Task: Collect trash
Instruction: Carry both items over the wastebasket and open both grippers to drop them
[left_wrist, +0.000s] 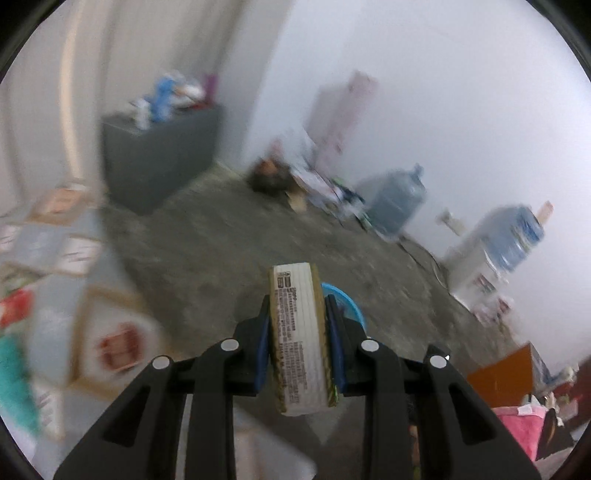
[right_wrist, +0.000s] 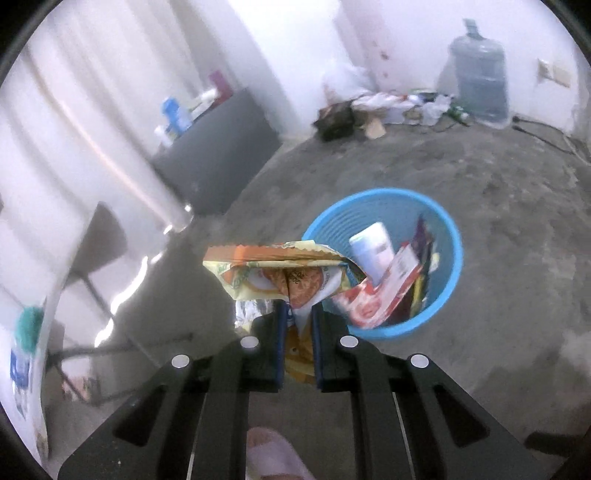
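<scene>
My left gripper (left_wrist: 298, 306) is shut on a flat white and olive packet (left_wrist: 300, 339) with small print, held edge-on above the grey floor. Just behind its right finger peeks the rim of the blue basket (left_wrist: 350, 302). In the right wrist view my right gripper (right_wrist: 298, 308) is shut on a crumpled orange and yellow snack wrapper (right_wrist: 280, 271), which fans out above the fingertips. The blue wastebasket (right_wrist: 452, 266) stands on the floor just right of and beyond the wrapper. It holds a white cup (right_wrist: 373, 251), a red carton (right_wrist: 380, 291) and dark wrappers.
A grey cabinet (right_wrist: 221, 155) with bottles on top stands by the curtain at the left. Bags and litter (right_wrist: 369, 110) lie in the far corner beside a large water jug (right_wrist: 478, 74). A cable (right_wrist: 546, 136) runs along the right wall. Boxes (left_wrist: 74, 258) fill the left wrist view's left side.
</scene>
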